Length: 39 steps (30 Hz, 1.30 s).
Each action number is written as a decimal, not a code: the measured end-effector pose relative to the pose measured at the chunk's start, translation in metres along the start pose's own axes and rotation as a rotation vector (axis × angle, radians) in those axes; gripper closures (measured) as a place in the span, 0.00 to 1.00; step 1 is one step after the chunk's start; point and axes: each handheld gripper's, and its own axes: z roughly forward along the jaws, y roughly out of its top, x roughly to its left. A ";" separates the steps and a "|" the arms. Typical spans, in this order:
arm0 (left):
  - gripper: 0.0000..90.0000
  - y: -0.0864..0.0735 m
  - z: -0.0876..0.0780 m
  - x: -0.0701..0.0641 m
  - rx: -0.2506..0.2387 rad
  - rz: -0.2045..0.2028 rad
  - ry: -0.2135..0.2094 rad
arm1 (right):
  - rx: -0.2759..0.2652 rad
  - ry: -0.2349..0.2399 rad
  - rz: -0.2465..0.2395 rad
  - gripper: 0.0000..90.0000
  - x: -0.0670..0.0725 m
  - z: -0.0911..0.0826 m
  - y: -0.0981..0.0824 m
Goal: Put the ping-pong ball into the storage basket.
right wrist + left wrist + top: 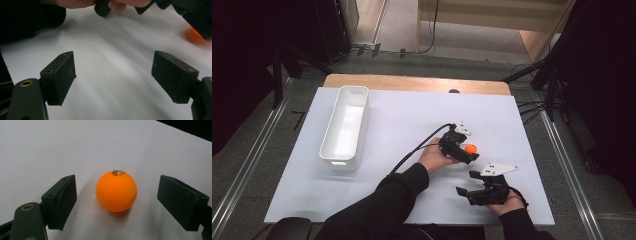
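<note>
We see the orange ball (pixel 471 148) right of centre in the high view, resting on the white table sheet (pixel 402 120). Our left gripper (pixel 467 152) sits right at it, held by the left hand (pixel 434 156), w/ its cable running down-left toward the dark sleeve (pixel 377 210). In the left gripper view the ball (pixel 116 191) lies mid-frame, between the two black jaws, which stand wide apart; there's a clear gap of white sheet on each side of the ball, so neither jaw touches it. A small dark print mark shows on top of the ball. The ball casts a soft shadow toward the bottom of that frame.

Our right gripper (pixel 468 194) is at the lower right of the high view, just below and right of the left one, held by the right hand (pixel 507 202); its grey three-cornered plate (pixel 498 169) points to the right. In the right gripper view its jaws are also spread wide w/ nothing between them but bare sheet. At the top of that frame we see the left hand and gripper, plus a sliver of orange at the upper right edge, mostly hidden behind black gripper parts.

A white bin (pixel 346 127) stands at the left-centre of the high view, well apart from the ball and both grippers. Its inside looks empty from here.
</note>
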 end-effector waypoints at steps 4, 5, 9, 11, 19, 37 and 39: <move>0.19 -0.001 0.002 -0.001 0.007 0.007 0.005 | 0.000 0.000 -0.001 0.20 0.000 0.000 0.000; 0.19 -0.002 0.003 -0.002 0.011 0.002 0.003 | 0.000 0.000 -0.001 0.20 0.000 0.000 0.000; 0.19 -0.004 0.005 -0.002 0.001 0.001 0.008 | -0.003 -0.001 0.003 0.20 0.000 0.000 0.000; 0.19 -0.005 0.006 -0.002 0.003 0.014 0.018 | -0.003 -0.001 0.001 0.20 0.000 0.000 0.000; 0.28 -0.006 0.005 -0.004 -0.004 0.037 0.032 | -0.003 -0.002 0.001 0.20 0.000 0.000 0.000; 0.44 -0.006 0.007 -0.008 0.008 0.066 0.063 | -0.002 -0.003 0.001 0.20 0.000 -0.001 0.000; 0.44 -0.006 0.007 -0.008 0.011 0.064 0.065 | -0.003 -0.004 0.001 0.20 0.000 0.000 0.000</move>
